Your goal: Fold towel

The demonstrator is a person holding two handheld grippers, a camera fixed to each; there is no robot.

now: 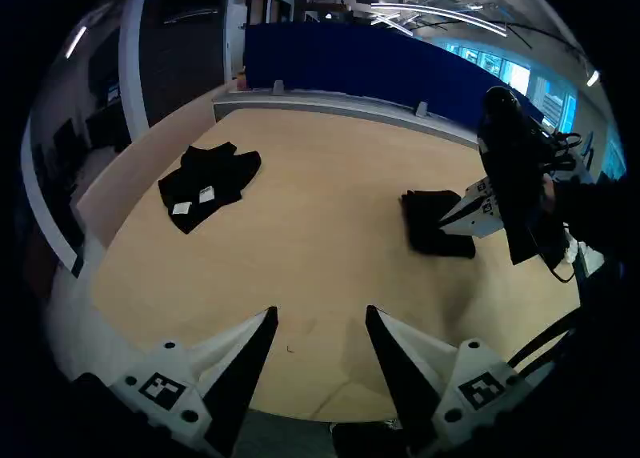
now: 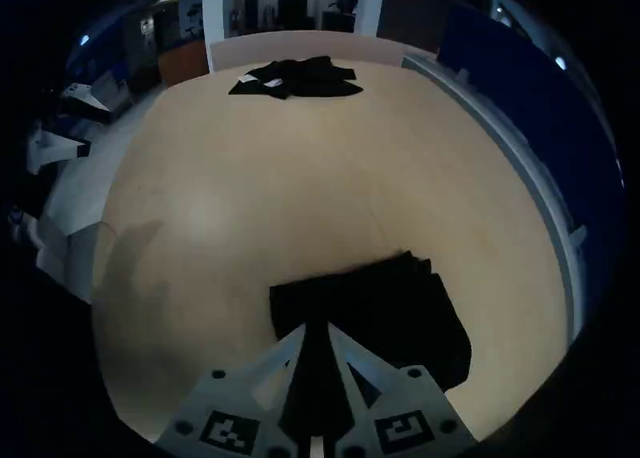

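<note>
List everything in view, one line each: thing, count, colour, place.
Table: one, light wood, beneath everything.
Folded towel: one, black, on the table near its edge.
Crumpled cloth: one, black, on the table's far side, apart from the folded towel.
Tags: two, white, on the crumpled cloth.
Partition: one, blue, behind the table.
Left hand-held gripper: one, white fingers, open above bare table.
Right hand-held gripper: one, white fingers, close together at the folded towel; grip unclear.
</note>
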